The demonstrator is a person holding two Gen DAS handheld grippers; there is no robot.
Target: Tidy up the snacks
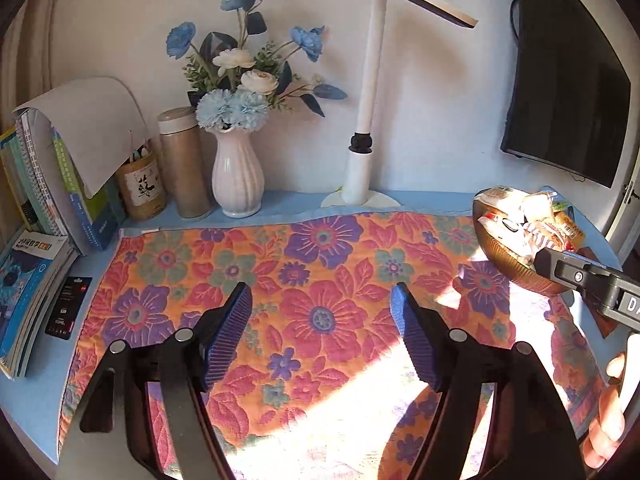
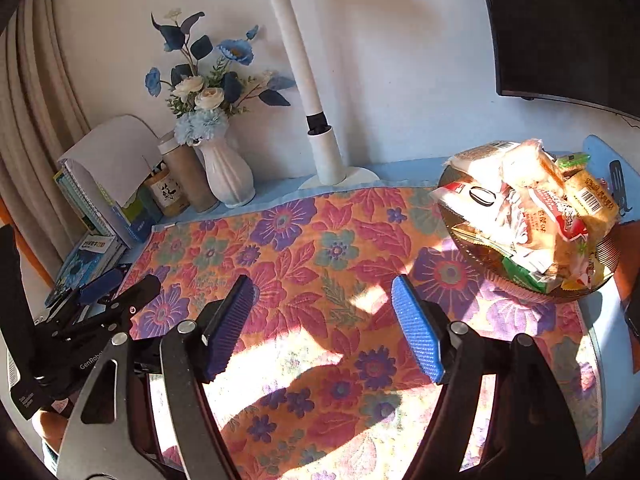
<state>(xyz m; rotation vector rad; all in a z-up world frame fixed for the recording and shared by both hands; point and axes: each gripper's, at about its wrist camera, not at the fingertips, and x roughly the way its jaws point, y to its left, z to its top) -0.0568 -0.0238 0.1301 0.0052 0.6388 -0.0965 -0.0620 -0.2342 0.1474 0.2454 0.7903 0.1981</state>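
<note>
On my far left I see stacked books and a black card whose print is too small to read, then a bamboo pen cup with a black brush character, a beige flask and a white vase of blue and white flowers. My left gripper hangs over the flowered cloth, its blue pads spread wide with nothing between them. A white lamp stands behind. My right gripper is likewise spread and empty; "GenRobo" shows on the left tool's body in its view. The snacks are heaped in a brown bowl at the cloth's right end, ahead and right of both grippers, apart from them. Barcodes show on the wrappers; their lettering is unreadable. A dark screen hangs above.
</note>
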